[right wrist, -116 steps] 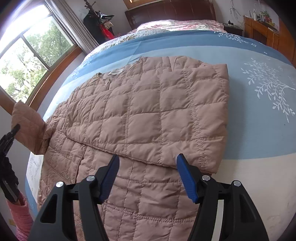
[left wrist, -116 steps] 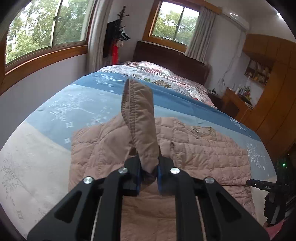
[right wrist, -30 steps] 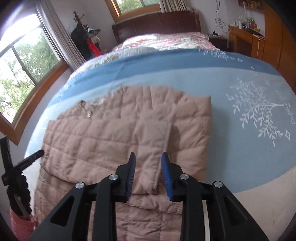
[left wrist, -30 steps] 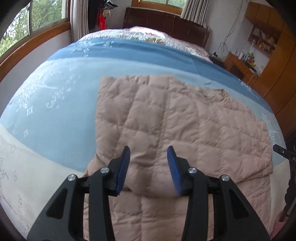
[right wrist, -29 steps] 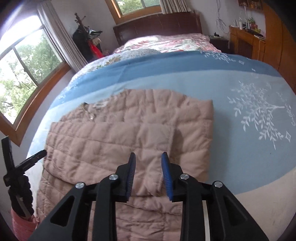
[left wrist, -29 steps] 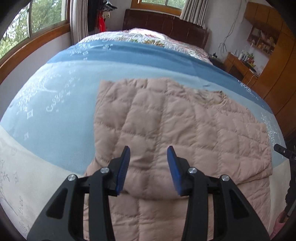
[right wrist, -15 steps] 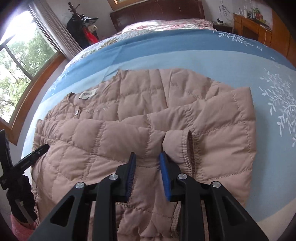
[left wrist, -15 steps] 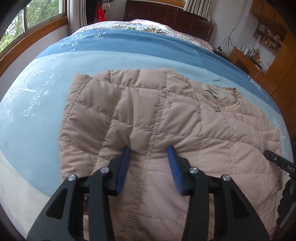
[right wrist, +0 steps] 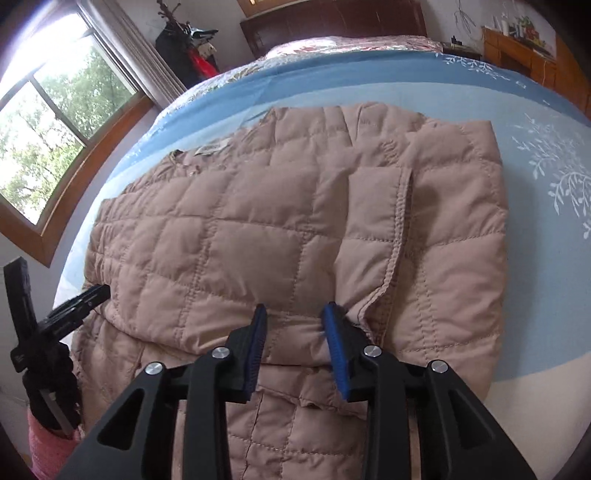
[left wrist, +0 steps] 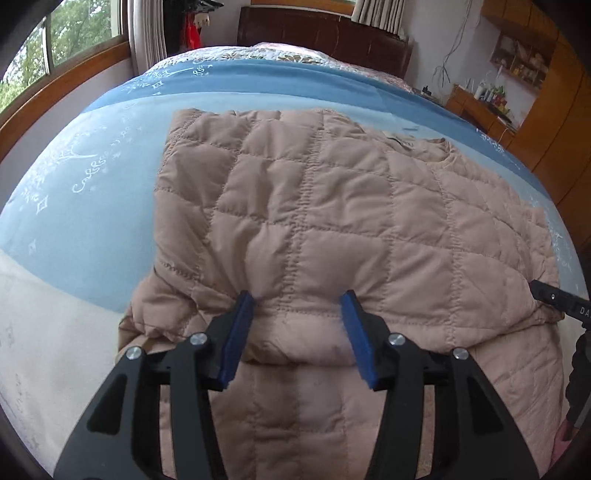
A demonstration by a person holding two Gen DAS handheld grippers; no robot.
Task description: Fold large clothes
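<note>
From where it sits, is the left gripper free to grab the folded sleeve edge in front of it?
Probably yes: the left gripper is open, its jaws straddling the folded edge of the quilted jacket, with nothing lying between.

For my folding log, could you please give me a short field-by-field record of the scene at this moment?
garment: quilted tan jacket, sleeves folded across the body
surface: bed with blue and cream cover
left gripper: open, fingers astride the near folded edge
right gripper: open, narrower gap, at the same edge beside the sleeve cuff
collar label: visible at the far end
room: window, wooden headboard
</note>
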